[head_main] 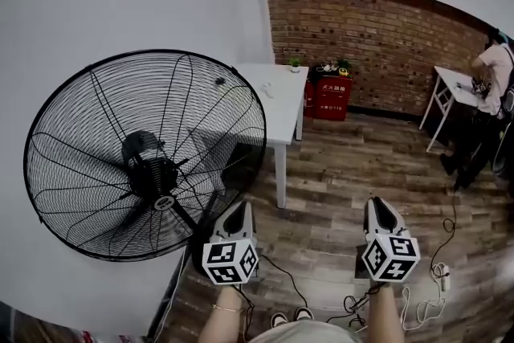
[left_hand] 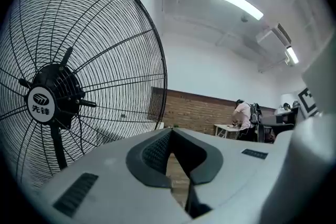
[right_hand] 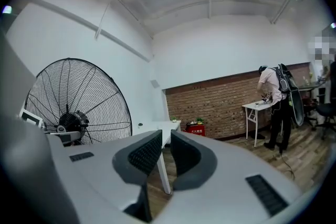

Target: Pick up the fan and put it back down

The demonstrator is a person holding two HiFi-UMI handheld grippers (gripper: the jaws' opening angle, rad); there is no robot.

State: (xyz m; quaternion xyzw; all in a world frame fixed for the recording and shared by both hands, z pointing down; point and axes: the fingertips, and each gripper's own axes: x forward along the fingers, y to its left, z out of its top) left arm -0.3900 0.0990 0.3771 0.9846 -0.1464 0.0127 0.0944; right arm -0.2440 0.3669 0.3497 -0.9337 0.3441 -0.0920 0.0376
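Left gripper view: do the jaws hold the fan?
No, the jaws of the left gripper meet on nothing, and the fan stands apart at their left.

Fan on the left, grippers before it, room beyond.

The fan stands at the left by the wall, with the worktop just behind and to its right. The left gripper hangs near the fan's lower right edge; the right gripper is well apart to the right, over the floor. A box sits against the brick wall behind the worktop. Far right, a person stands at a second table. Cables lie on the floor right of the right gripper.
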